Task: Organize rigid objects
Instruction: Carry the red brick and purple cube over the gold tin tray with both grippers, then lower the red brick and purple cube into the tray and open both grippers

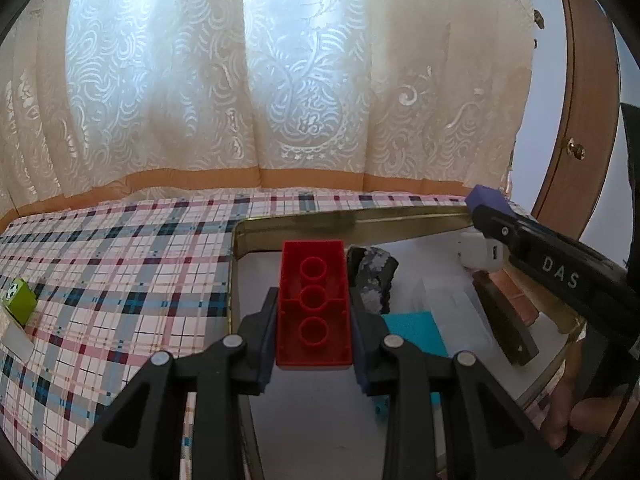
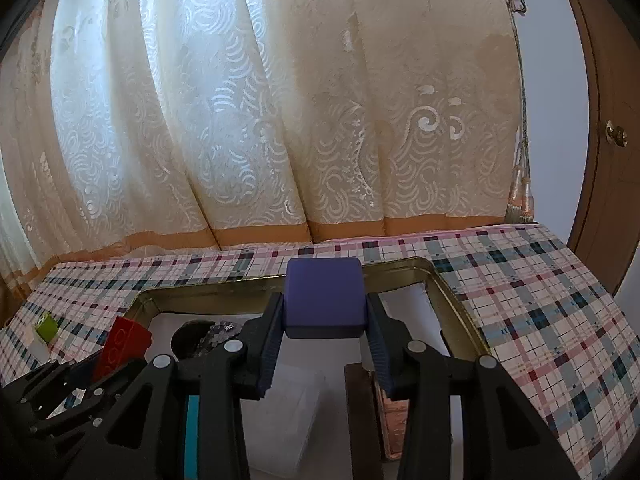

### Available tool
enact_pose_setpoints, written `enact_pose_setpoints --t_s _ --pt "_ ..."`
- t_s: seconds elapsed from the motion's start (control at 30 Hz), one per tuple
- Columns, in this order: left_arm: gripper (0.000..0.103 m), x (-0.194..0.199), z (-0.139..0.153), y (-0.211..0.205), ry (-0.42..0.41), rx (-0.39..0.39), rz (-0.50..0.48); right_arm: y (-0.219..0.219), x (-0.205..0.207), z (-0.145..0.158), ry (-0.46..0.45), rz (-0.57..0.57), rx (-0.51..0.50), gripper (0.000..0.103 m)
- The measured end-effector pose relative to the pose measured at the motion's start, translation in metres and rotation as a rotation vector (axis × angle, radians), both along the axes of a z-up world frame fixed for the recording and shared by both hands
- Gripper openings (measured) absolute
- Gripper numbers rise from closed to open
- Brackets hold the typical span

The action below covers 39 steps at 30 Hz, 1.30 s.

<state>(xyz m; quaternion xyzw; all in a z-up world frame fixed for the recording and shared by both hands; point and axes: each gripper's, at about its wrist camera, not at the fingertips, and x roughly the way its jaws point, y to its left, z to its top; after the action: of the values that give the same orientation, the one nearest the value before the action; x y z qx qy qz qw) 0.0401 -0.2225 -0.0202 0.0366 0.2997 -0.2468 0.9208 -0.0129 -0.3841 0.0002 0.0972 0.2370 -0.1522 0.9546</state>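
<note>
— Black fingers (image 1: 264, 340) fill the bottom of the left view. What sits between them?

— That is the left gripper (image 1: 314, 320), closed onto a red brick (image 1: 313, 304), hollow underside facing the camera. It hangs over the left end of a gold tin tray (image 1: 320, 220) lying on a plaid tablecloth (image 1: 120, 280).

— And the right one?

— The right gripper (image 2: 324, 340) is clamped on a purple block (image 2: 324, 300), held above the tray's far rim. From the left view the same block shows at the tray's far right corner.

— What is in the tray?

— A dark speckled stone (image 1: 372, 280) just right of the brick, a teal card (image 1: 416, 332) near it, a clear plastic box (image 1: 452, 304), a dark brown wooden piece (image 1: 504, 320) toward the right side, and a small white thing (image 1: 480, 254) by the far right corner.

— Anything outside the tray?

— A green cube (image 1: 18, 300) with a football picture, well apart at the tablecloth's left edge. A cream patterned curtain (image 1: 280, 80) hangs behind, a wooden door (image 2: 612, 160) on the right.
</note>
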Motion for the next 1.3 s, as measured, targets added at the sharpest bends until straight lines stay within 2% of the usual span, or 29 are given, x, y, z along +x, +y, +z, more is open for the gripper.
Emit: enact_pose_setpoints --t_s 0.33,0.73,0.77,0.8,0.83,0.87,0.9,0.93,1.0,1.07,1.3 --pt "0.03 0.006 -0.005 0.001 0.035 0.016 0.014 0.001 0.009 -0.009 0.066 0.0 0.0 0.043" --pt "0.031 0.007 -0.008 0.0 0.031 0.04 0.012 0.008 0.008 -0.008 0.052 0.017 -0.009 0.044" --pt "0.033 0.006 -0.007 0.0 0.02 0.044 0.019 0.007 0.008 -0.009 0.046 0.019 0.001 0.046" --pt "0.044 0.005 -0.006 0.0 0.012 0.046 0.021 0.007 0.008 -0.008 0.049 0.016 0.009 0.053" --pt "0.061 0.002 -0.004 0.0 -0.007 0.045 0.024 0.005 0.007 -0.008 0.044 0.012 0.019 0.064" --pt "0.068 -0.004 -0.001 0.001 -0.04 0.037 0.026 0.005 0.004 -0.006 0.022 0.01 0.03 0.07" --pt "0.089 -0.009 0.001 0.001 -0.066 0.033 0.021 0.005 0.0 -0.005 -0.007 0.008 0.034 0.078" --pt "0.103 -0.016 0.004 0.002 -0.11 0.035 0.034 0.005 -0.006 -0.003 -0.042 0.002 0.033 0.082" --pt "0.103 -0.028 0.009 0.003 -0.184 0.036 0.055 0.008 -0.01 0.0 -0.069 0.0 0.023 0.082" --pt "0.103 -0.032 0.011 0.004 -0.208 0.032 0.041 0.012 -0.013 0.003 -0.087 -0.002 0.004 0.083" --pt "0.103 -0.026 0.015 0.017 -0.165 -0.021 0.077 0.021 -0.028 0.008 -0.165 -0.055 -0.075 0.083"
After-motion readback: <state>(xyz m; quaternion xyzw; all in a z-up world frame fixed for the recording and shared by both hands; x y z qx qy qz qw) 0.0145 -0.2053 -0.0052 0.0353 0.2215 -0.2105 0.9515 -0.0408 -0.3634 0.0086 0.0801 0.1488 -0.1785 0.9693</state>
